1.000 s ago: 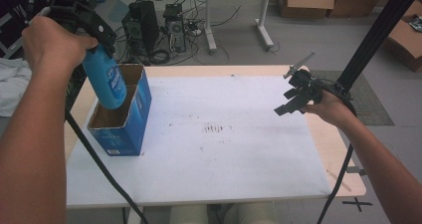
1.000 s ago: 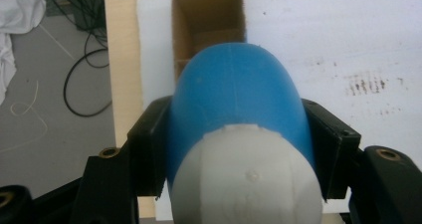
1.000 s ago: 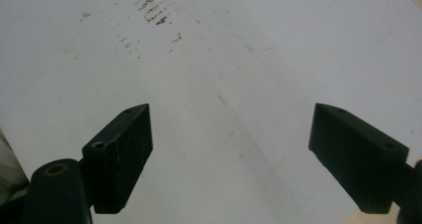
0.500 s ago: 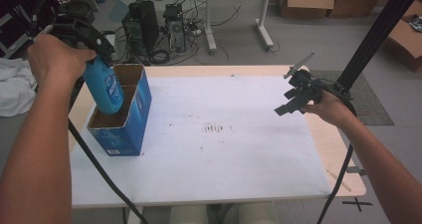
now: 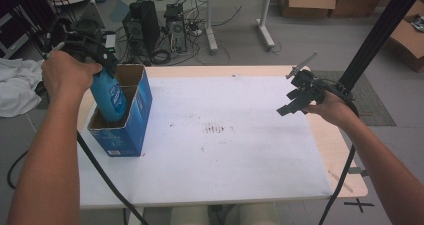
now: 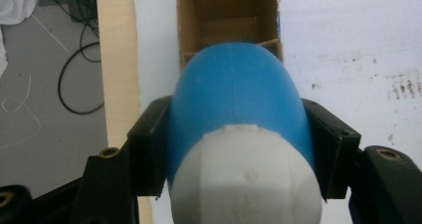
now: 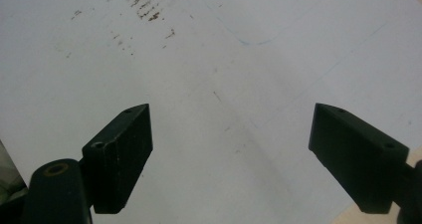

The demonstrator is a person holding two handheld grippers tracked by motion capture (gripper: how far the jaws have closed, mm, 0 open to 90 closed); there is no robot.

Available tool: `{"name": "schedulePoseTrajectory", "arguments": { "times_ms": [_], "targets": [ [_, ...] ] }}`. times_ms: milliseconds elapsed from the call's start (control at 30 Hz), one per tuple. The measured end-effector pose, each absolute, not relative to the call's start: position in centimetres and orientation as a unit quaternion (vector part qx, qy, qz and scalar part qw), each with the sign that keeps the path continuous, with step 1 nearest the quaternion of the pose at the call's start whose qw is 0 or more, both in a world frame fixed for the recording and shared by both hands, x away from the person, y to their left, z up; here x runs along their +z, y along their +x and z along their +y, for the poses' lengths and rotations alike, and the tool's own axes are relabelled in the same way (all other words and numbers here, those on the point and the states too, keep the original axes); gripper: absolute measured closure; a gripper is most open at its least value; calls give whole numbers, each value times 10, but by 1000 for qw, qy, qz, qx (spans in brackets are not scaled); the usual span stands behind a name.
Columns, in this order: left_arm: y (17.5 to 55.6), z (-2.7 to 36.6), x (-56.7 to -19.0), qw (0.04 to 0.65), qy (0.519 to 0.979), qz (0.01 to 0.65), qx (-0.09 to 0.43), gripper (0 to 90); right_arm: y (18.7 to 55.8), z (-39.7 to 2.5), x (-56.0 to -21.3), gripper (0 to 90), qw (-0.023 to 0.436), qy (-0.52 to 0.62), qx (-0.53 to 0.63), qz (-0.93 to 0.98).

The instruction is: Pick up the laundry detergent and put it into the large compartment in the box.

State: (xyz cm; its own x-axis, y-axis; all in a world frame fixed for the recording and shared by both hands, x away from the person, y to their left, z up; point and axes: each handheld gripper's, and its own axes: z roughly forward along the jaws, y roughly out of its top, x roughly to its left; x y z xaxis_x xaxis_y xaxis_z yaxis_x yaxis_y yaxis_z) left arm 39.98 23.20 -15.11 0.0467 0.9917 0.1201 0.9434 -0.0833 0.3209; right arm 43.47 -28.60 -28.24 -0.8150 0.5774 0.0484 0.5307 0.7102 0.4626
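While the left gripper [image 5: 102,60] clamps the blue bottle [image 5: 110,97] just below its white cap [image 6: 246,176], half sunk in the box [image 5: 135,122] at the table's [image 5: 225,170] left edge, it looks rigid, slick, light; the left gripper view alone shows the divider, and the right gripper [image 7: 229,154] gapes empty.

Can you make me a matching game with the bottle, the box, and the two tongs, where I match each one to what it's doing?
Things:
1. blue bottle
2. blue cardboard box
3. left tongs
4. right tongs

States:
A. wide open, holding nothing, above the white table top
B. standing open-topped at the table's left edge
C. closed on the bottle's sides
D. partly lowered into the box, white cap up

Pairs: 1-D, 2-B, 3-C, 4-A
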Motion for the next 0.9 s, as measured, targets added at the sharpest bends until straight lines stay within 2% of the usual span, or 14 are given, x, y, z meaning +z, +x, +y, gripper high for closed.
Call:
{"name": "schedulePoseTrajectory", "arguments": {
  "times_ms": [533, 900],
  "targets": [
    [404, 234, -212, 71, 734, 660, 146, 381, 435, -286, -287, 175, 47, 301, 228, 925],
    [407, 231, -235, 69, 741, 651, 150, 381, 436, -287, -289, 174, 46, 303, 227, 924]
  ]
}}
